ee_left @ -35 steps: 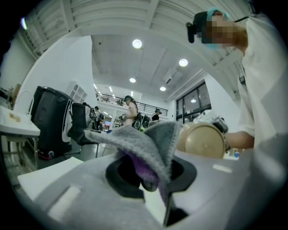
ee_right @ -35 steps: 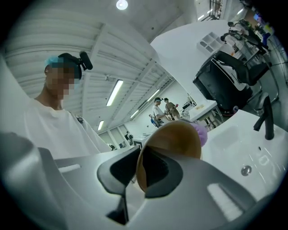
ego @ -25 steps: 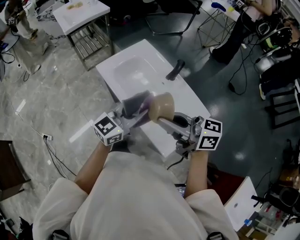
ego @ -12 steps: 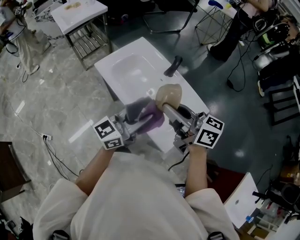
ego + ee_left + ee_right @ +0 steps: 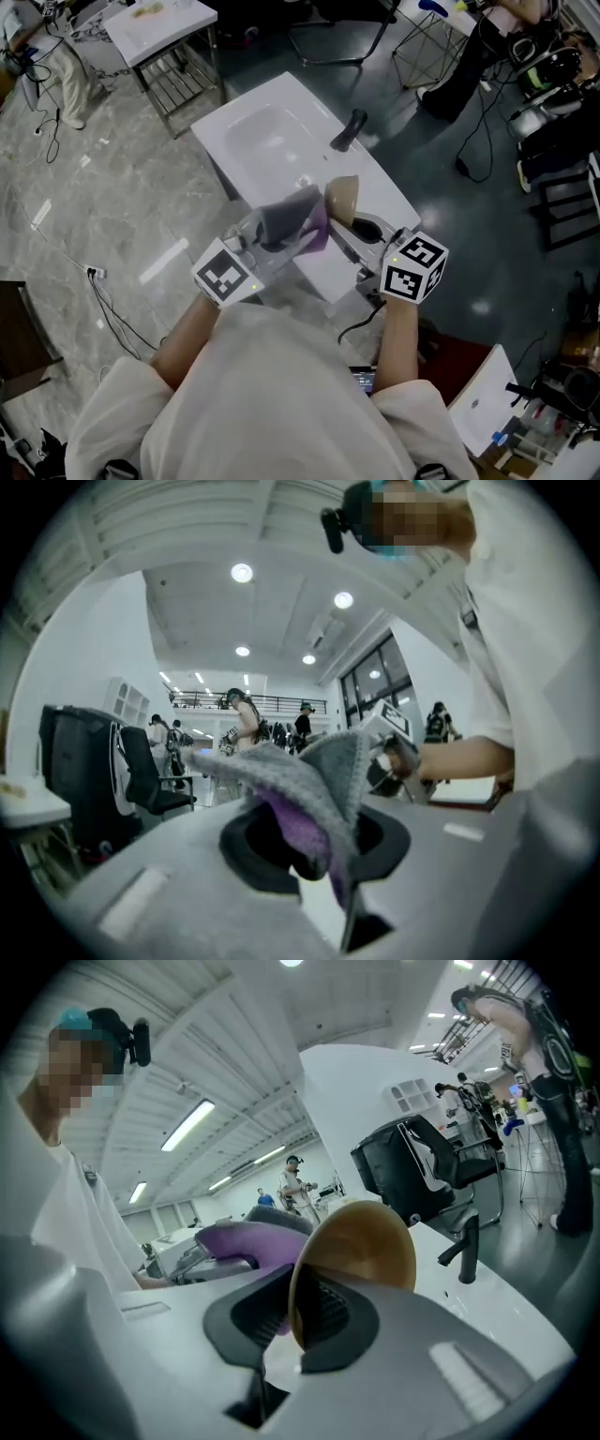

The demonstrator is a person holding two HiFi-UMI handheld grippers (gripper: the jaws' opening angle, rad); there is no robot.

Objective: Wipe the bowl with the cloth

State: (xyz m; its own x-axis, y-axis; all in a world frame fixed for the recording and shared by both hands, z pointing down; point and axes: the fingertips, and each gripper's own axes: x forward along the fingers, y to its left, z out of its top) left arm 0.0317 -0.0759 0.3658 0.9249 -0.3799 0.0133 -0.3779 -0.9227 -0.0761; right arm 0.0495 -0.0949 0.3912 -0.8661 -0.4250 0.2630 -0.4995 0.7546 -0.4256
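A tan bowl (image 5: pixel 343 200) is held up on edge over the white sink unit; my right gripper (image 5: pixel 354 232) is shut on its rim. In the right gripper view the bowl (image 5: pixel 361 1251) stands between the jaws with its underside facing the camera. A grey and purple cloth (image 5: pixel 292 223) is held by my left gripper (image 5: pixel 272 239), which is shut on it. The cloth lies against the bowl's left side. In the left gripper view the cloth (image 5: pixel 309 789) drapes over the jaws and hides the bowl. The purple cloth (image 5: pixel 246 1241) shows just left of the bowl in the right gripper view.
Below the grippers is a white sink unit (image 5: pixel 272 141) with a basin and a black tap (image 5: pixel 347 131). A small white table (image 5: pixel 155 28) stands at the back left. Cables, chairs and a standing person fill the floor at the right.
The cloth has moved right onto the bowl, covering part of it. The bowl has turned more on edge, and both grippers have drawn closer together.
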